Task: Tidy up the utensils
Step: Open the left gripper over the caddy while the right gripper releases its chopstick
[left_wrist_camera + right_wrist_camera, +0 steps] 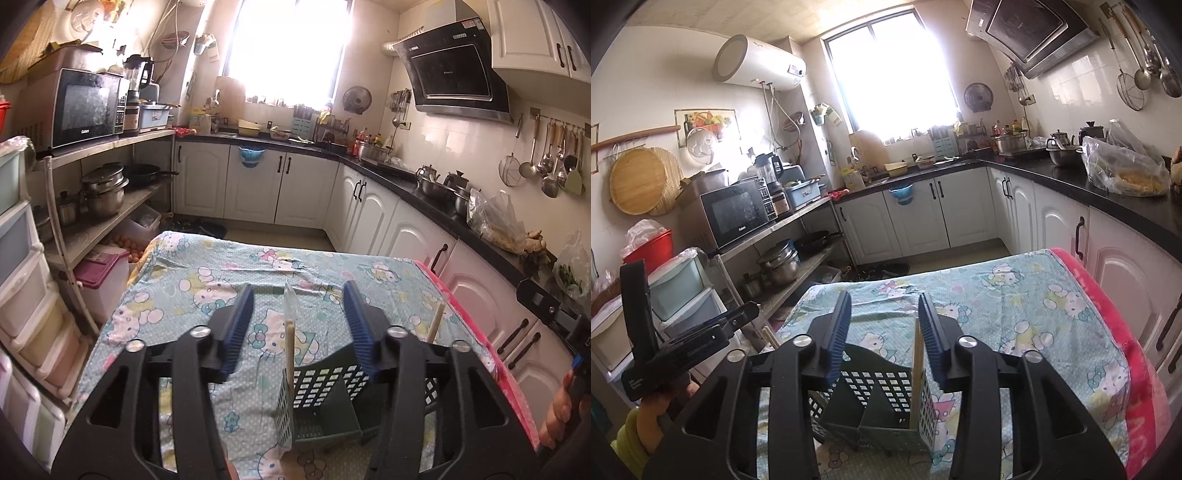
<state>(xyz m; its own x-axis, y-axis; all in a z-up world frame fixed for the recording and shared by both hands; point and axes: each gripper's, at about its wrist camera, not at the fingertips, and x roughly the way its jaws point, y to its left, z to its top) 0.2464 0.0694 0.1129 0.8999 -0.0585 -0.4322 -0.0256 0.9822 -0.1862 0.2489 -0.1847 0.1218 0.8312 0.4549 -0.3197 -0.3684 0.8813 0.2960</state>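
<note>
A dark green slotted utensil basket (325,402) (882,387) stands on the table under both grippers. One wooden chopstick (290,354) stands upright in its near-left corner, with a clear plastic strip (291,301) just above it. My left gripper (298,295) is open around this chopstick, and neither blue pad touches it. A second chopstick (435,321) (917,369) stands in the basket's right side. My right gripper (885,301) is open, with that chopstick close beside its right pad (932,332) and apart from the left one. Each gripper shows at the edge of the other's view.
The table wears a Hello Kitty cloth (192,291) (1034,314) with a pink towel (1137,369) along its right edge. White cabinets and a dark counter (424,199) with pots and bags run along the right. A shelf with a microwave (85,107) and plastic drawers (22,266) stand left.
</note>
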